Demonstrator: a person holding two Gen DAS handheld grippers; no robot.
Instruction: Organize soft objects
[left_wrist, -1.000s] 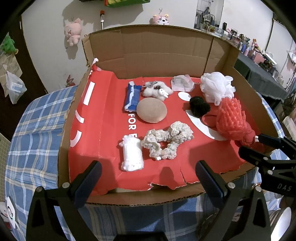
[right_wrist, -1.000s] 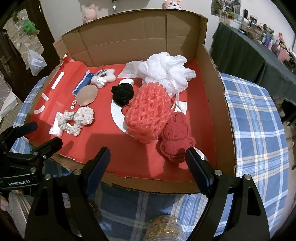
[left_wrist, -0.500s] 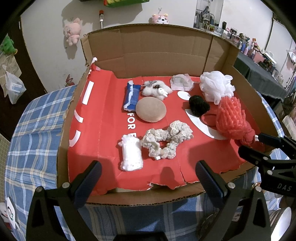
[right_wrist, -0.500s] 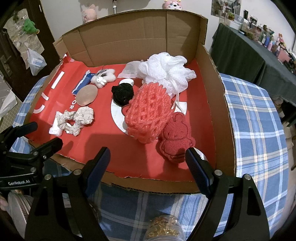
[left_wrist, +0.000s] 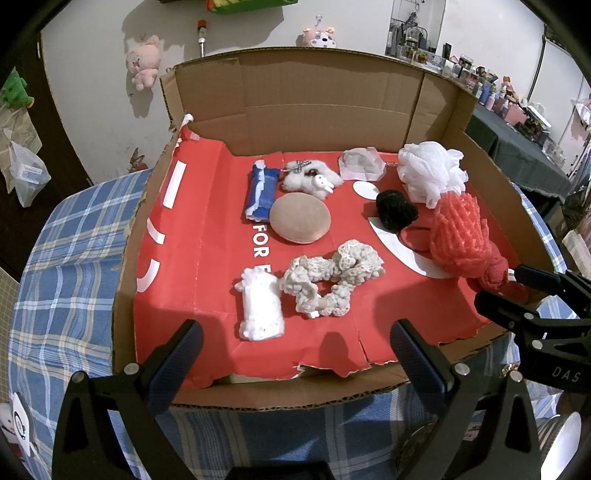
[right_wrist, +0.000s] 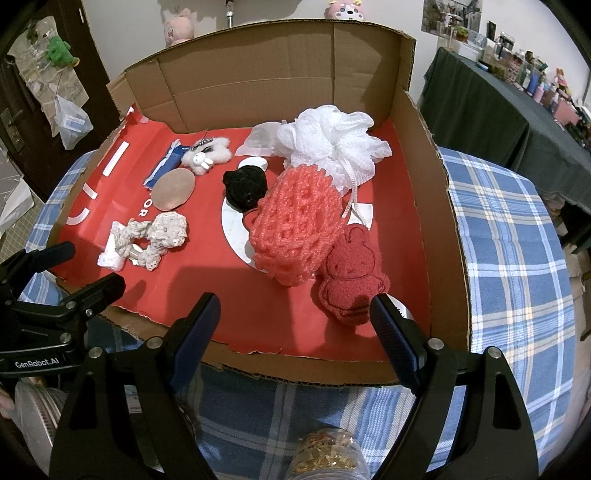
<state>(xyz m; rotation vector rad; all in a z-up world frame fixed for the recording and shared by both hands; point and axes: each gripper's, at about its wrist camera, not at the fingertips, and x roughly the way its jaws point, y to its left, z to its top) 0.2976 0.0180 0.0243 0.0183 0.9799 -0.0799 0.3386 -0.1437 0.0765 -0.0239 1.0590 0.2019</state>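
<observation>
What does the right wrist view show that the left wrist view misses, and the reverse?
Only the right wrist view shows the whole red bunny sponge by the box's right wall; the left view catches just its edge behind the coral mesh. Only the left wrist view shows the white fluffy roll unobstructed; in the right view the cream scrunchie partly covers it. Both show the coral mesh pouf, white bath pouf, black scrunchie, tan round pad and both tongs open, holding nothing.

- Your way in is over the low front edge of the cardboard box (right_wrist: 295, 373); tall walls block back and right.
- Bare red liner (left_wrist: 192, 258) on the left: free room.
- Coral mesh pouf (right_wrist: 295, 225), white pouf (right_wrist: 332, 140) and red bunny sponge (right_wrist: 351, 277) crowd the right, seemingly touching.
- Cream scrunchie (left_wrist: 332, 280) sits mid-floor.
</observation>
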